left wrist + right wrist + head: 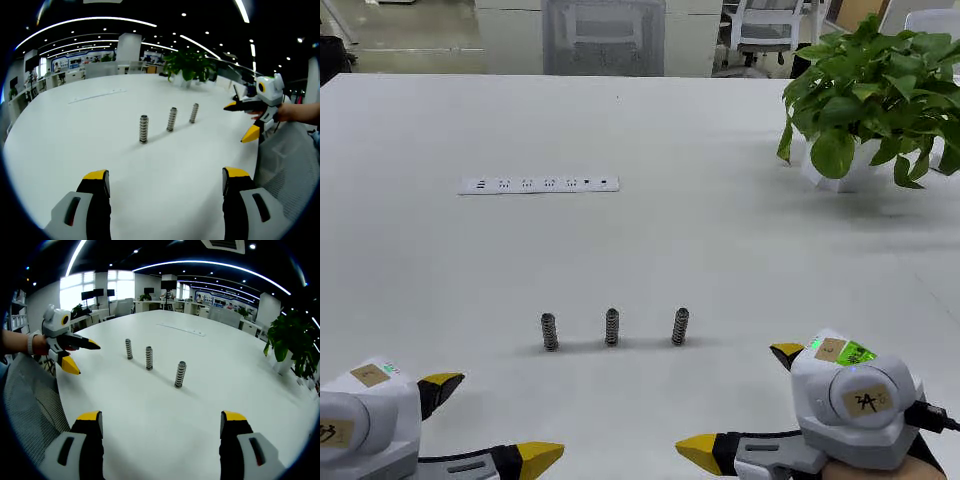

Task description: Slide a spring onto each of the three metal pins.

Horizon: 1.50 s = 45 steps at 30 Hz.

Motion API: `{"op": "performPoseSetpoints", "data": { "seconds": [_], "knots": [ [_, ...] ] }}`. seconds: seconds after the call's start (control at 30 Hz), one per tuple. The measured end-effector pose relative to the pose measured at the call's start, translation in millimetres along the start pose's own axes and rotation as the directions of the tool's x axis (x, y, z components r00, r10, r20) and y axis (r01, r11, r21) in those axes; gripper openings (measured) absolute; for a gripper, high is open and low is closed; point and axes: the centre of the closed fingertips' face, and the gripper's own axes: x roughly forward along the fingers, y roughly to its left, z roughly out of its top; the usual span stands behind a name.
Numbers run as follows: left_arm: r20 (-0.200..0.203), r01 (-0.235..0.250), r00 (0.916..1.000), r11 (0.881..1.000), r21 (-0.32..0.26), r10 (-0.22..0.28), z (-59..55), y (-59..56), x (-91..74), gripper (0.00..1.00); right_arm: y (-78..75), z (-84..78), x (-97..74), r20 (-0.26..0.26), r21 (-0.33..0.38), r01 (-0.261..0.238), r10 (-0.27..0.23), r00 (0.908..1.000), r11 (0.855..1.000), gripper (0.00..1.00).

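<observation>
Three springs [612,327] stand upright in a straight, evenly spaced row on the white table [720,240], dead ahead of you at 12 o'clock. Your left gripper [500,415] hangs at their 7 o'clock, jaws spread wide with nothing between them. Your right gripper [732,398] sits at their 5 o'clock, jaws just as wide and empty. A power strip [540,185] lies at the springs' 11 o'clock, and a potted plant [870,100] stands at 2 o'clock.

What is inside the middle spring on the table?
The middle spring stands upright on the table; its coils cover the core, so a pin inside cannot be confirmed.
</observation>
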Motion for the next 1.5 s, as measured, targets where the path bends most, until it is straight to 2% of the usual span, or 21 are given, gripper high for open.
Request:
{"op": "performPoseSetpoints", "data": {
  "seconds": [1.5],
  "knots": [
    [-0.008, 0.007, 0.9999, 1.000, 0.004, -0.007, 0.6, -5.0, -0.1, 0.95, -0.3, -3.0, 0.8, -0.015, -0.016, 0.002, -0.002, 0.9999, 1.000, 0.99]
  ]
}}
